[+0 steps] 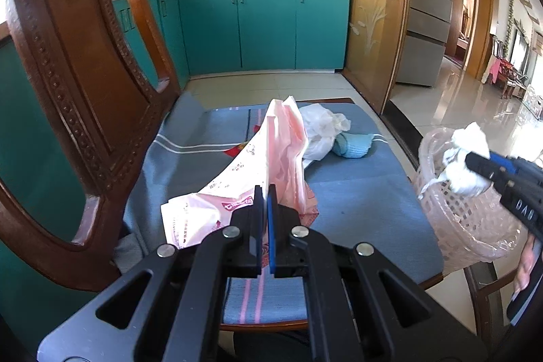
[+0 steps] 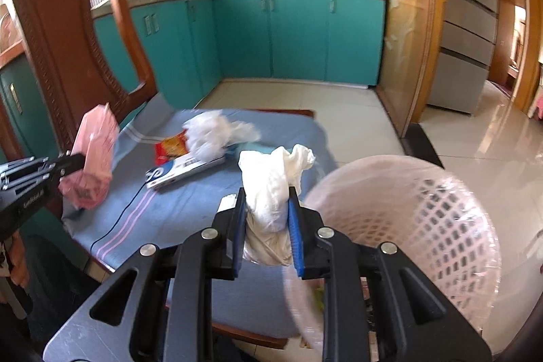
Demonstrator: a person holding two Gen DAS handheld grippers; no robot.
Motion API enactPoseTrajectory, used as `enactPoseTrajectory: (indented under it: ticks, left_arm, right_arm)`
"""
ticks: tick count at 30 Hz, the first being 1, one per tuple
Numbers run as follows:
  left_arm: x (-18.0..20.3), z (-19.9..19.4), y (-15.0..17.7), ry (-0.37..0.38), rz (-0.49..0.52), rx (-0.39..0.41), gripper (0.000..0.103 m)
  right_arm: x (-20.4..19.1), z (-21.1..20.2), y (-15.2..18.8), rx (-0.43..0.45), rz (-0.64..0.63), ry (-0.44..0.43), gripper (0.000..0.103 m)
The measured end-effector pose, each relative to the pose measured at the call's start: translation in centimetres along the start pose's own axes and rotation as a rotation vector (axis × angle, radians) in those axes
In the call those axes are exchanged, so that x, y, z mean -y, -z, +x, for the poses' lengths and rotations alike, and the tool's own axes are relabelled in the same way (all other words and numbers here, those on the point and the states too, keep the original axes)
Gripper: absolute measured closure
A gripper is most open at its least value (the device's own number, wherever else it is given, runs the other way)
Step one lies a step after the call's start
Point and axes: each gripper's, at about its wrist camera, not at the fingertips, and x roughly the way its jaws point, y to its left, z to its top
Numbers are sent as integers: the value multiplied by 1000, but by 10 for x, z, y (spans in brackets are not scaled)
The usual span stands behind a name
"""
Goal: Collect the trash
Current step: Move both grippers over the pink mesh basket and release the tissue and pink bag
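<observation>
Above the blue cushion (image 2: pixel 190 202), crumpled white tissue (image 2: pixel 271 192) in right gripper (image 2: pixel 266 202), pink bag (image 1: pixel 271 158) in left gripper (image 1: pixel 265 195).

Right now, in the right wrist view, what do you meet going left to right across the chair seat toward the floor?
left gripper shut on the pink plastic bag → white and blue box → white crumpled wad between the right gripper fingers → pink mesh basket

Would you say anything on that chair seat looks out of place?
Yes: the chair seat holds litter, namely a crumpled white plastic bag, a red wrapper and a flat printed box lying askew.
</observation>
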Motion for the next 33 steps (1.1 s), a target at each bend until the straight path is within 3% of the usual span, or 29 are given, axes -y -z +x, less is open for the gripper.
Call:
enactPoseTrajectory:
  ticks: [8, 17, 22, 27, 33]
  left_arm:
    - [34, 3, -10, 72, 57, 4, 99]
    - [96, 9, -22, 189, 155, 4, 99]
    - [131, 17, -23, 280, 200, -30, 99]
    - [171, 29, -30, 432, 229, -77, 99]
    - [225, 44, -23, 537, 297, -130, 99]
  right_arm:
    - [45, -23, 5, 46, 76, 85, 80]
    - [96, -41, 23, 57, 160, 177, 80]
    - [119, -45, 33, 52, 207, 214, 80]
    - [140, -57, 45, 57, 245, 253, 80]
    - [164, -64, 61, 39, 297, 282, 80]
